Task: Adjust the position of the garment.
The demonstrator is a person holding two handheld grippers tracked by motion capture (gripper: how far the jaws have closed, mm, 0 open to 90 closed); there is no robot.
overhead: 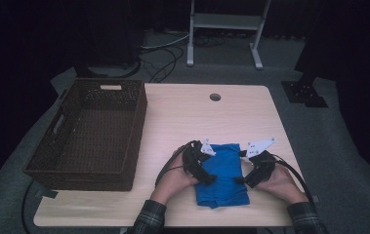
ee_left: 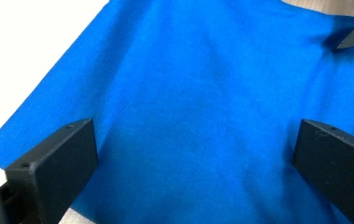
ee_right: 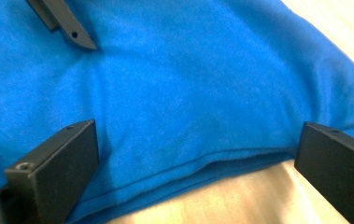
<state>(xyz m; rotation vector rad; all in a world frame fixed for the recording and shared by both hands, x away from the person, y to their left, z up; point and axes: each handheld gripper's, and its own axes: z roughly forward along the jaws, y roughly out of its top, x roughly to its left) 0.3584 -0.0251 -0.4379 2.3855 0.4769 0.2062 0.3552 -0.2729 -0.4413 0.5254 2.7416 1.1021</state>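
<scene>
Folded blue cloth (overhead: 223, 174) at the near edge of the tabletop (overhead: 182, 122), flanked by both tongs, ready for a two-sided pick-up.

Lies flat and folded at near centre-right, just right of the brown wicker basket (overhead: 92, 131) standing on the left half. Left tongs (overhead: 203, 168) at the left edge of the cloth, right tongs (overhead: 248, 170) at the right edge; both spread wide, nothing held, fabric showing between each pair of jaws in the two gripper views (ee_left: 198, 116) (ee_right: 188, 93). Best to slide each lower jaw under the folded edge, catching every layer rather than only the top one, then close both together. Worth lifting level and evenly, keeping the fold from sagging open. Probably bound left, toward the basket, though only a guess.
</scene>
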